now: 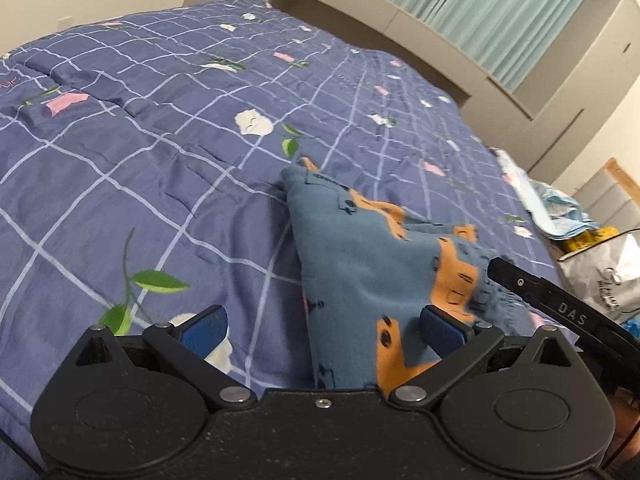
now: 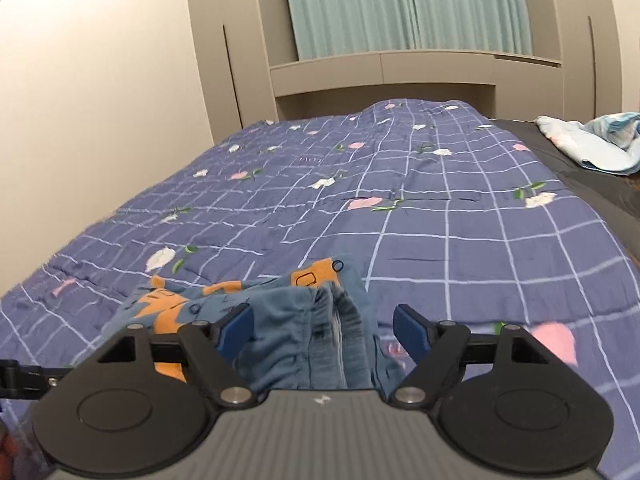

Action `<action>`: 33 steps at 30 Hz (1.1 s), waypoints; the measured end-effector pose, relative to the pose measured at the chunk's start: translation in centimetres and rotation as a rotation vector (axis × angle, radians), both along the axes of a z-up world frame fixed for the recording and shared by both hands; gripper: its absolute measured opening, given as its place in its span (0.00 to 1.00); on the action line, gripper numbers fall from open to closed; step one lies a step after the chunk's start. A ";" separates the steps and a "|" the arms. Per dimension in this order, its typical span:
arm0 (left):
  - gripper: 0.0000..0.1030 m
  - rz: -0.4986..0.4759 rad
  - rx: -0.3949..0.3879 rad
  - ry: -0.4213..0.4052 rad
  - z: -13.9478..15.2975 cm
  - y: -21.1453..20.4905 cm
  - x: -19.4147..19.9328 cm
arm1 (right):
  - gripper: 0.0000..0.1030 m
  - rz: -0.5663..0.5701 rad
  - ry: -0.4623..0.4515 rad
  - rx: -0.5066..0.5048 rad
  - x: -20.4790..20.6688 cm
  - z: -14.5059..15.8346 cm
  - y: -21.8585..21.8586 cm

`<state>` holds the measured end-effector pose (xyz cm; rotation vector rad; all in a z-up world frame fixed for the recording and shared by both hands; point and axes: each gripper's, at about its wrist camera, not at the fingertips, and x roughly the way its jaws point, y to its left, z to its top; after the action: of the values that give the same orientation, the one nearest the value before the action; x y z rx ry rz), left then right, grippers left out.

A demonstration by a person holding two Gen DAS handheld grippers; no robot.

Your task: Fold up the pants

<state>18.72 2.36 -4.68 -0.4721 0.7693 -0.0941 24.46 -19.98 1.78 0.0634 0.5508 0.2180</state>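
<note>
Two grippers stand over the pants [image 1: 360, 272] on the bedspread [image 1: 140, 160]. The left gripper [image 1: 322, 326] and right gripper [image 2: 323, 330] both gape, released, cloth between their pads. Next grasp should take every layer at the waistband [image 2: 320, 312], keeping edges aligned.

A home bedroom: a wide bed under a quilted blue-violet bedspread with a white grid and flower print [image 2: 400, 208], a beige built-in headboard alcove [image 2: 380, 76], pale teal pleated curtains [image 2: 408, 4], and rumpled light-blue bedding [image 2: 588, 144] at the bed's edge.
</note>
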 end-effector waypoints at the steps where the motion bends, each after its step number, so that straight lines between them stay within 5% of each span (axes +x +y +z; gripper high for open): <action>1: 0.99 0.004 0.012 0.012 -0.1 -0.1 0.3 | 0.84 -0.006 0.009 -0.022 0.6 -0.3 0.2; 6: 0.99 -0.006 0.050 0.017 -0.7 -0.6 0.8 | 0.99 -0.039 0.030 -0.099 2.2 -1.7 0.1; 14: 0.99 0.002 0.011 0.031 -0.1 -0.3 0.9 | 1.00 -0.012 0.002 -0.058 0.7 -1.0 -1.7; 33: 0.99 -0.013 0.063 0.038 -0.4 -1.3 0.6 | 1.00 -0.005 0.086 0.021 0.4 -3.0 -2.7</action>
<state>19.33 1.10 -5.09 -0.4098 0.8101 -0.0734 24.90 -22.73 -1.19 0.0945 0.6335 0.2168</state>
